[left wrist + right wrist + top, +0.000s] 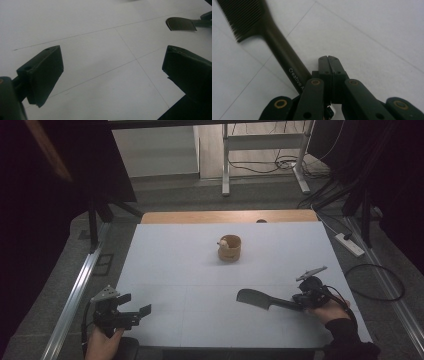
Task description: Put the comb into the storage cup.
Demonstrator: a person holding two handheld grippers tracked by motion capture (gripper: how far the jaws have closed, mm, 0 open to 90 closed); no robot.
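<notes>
1. At the table's near-left corner, left gripper rested low over the white table, jaws spread wide, nothing between them.
2. Mid-table, well beyond both grippers, stood a small wooden cup, a pale object inside it.
3. Near right, dark comb lay flat on the surface, toothed end pointing left.
4. Right gripper had its jaws pressed together on the comb's handle; lettering showed on the handle.
</notes>
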